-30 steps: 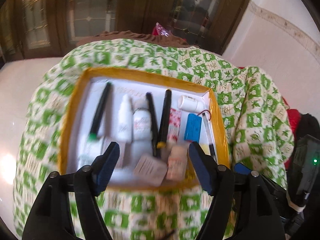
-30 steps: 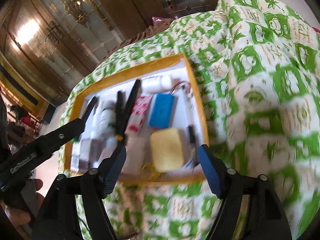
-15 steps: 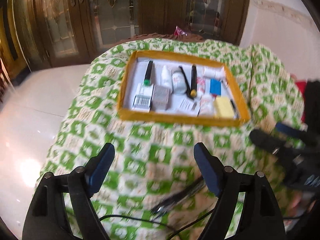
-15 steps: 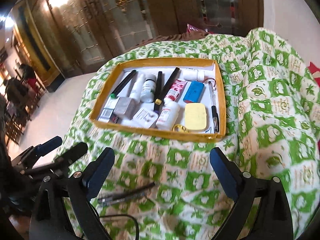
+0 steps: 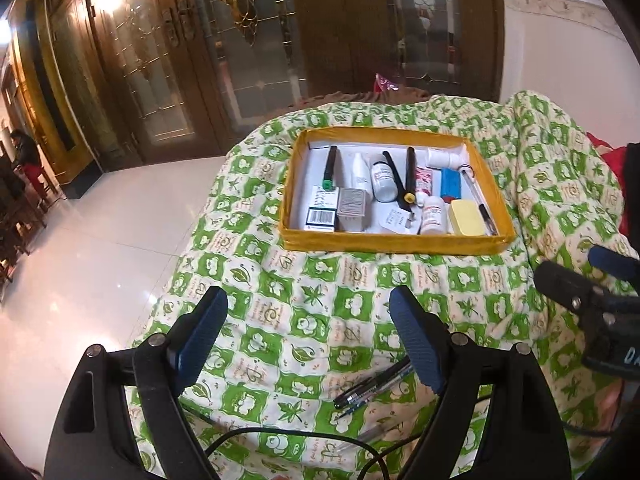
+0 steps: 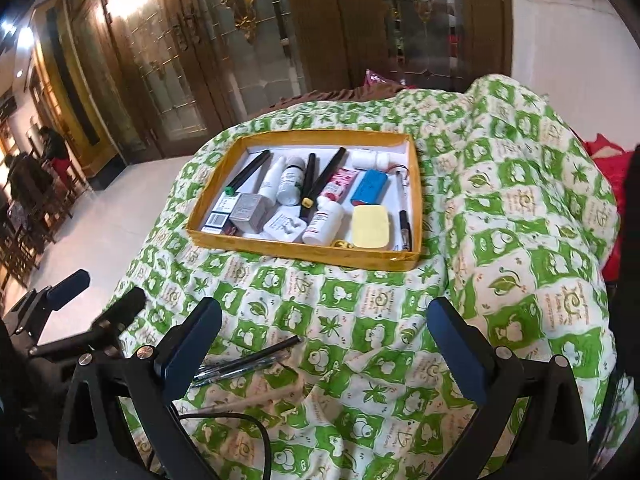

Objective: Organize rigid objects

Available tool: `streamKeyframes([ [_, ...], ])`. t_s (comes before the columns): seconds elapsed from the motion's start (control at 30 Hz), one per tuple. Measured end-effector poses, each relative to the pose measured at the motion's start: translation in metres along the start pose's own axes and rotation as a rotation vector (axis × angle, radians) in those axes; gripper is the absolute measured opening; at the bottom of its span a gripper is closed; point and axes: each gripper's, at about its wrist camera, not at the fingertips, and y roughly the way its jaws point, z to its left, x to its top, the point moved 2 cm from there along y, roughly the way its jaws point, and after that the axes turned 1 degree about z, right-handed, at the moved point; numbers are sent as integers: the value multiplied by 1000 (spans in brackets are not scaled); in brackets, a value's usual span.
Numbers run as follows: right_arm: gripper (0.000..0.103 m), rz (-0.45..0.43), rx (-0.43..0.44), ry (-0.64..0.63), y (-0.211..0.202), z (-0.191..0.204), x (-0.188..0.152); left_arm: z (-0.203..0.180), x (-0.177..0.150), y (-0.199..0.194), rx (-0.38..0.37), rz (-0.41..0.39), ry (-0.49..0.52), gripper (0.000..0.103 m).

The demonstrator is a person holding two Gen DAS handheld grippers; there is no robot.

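Observation:
A yellow-rimmed tray (image 5: 394, 242) (image 6: 304, 253) sits on the green patterned cloth, holding black markers, white bottles, small boxes, a blue battery pack (image 5: 451, 184) (image 6: 370, 187) and a yellow sponge (image 5: 466, 217) (image 6: 371, 226). Two black pens (image 5: 372, 383) (image 6: 248, 362) lie loose on the cloth near me. My left gripper (image 5: 308, 340) is open and empty, well short of the tray, just left of the pens. My right gripper (image 6: 324, 356) is open and empty, back from the tray, with the pens by its left finger.
The cloth (image 5: 312, 296) covers a rounded table that drops off to a glossy white floor (image 5: 80, 264) on the left. A black cable (image 5: 280, 436) runs across the near cloth. Wooden glass doors (image 5: 240, 52) stand behind. A red item (image 6: 604, 152) lies at right.
Both grippers have pulled back and up from the tray, which now looks small and far. The loose pens and cable near me have come into view.

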Motion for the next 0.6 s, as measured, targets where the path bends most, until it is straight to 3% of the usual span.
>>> streamKeyframes([
  [0.6,101,-13,-35,47,-10,-10,1,-19,31,-6,-91,33,-17,84],
])
